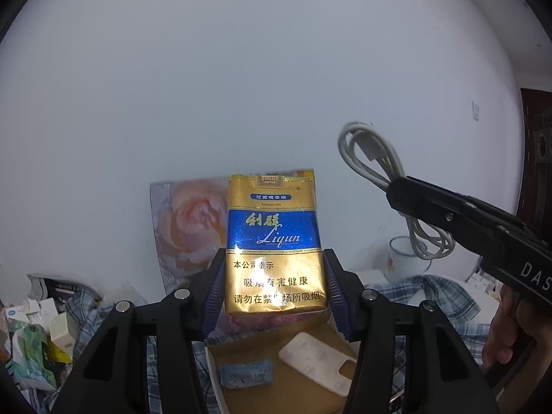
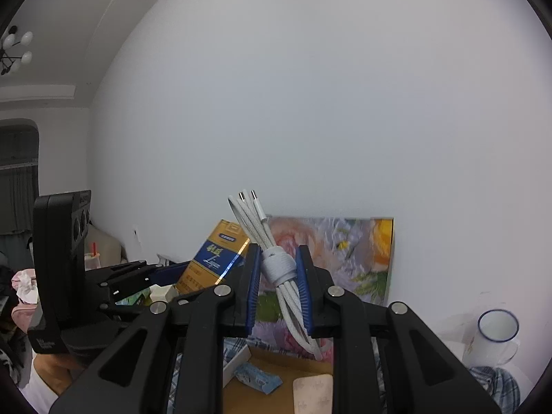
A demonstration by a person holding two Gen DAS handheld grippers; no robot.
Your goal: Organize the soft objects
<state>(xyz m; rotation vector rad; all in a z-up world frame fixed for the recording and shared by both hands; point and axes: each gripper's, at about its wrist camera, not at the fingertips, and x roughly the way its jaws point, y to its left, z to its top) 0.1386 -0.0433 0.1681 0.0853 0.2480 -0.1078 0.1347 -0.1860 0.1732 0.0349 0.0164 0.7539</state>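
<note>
My left gripper is shut on a gold and blue soft cigarette pack and holds it upright in the air; the pack also shows in the right wrist view. My right gripper is shut on a coiled white cable bound with a grey strap, also seen in the left wrist view. Below both is an open cardboard box with a white phone case and a small blue packet inside.
A floral painting leans on the white wall behind. A white enamel mug stands at the right on a plaid cloth. Cluttered boxes and packets lie at the left.
</note>
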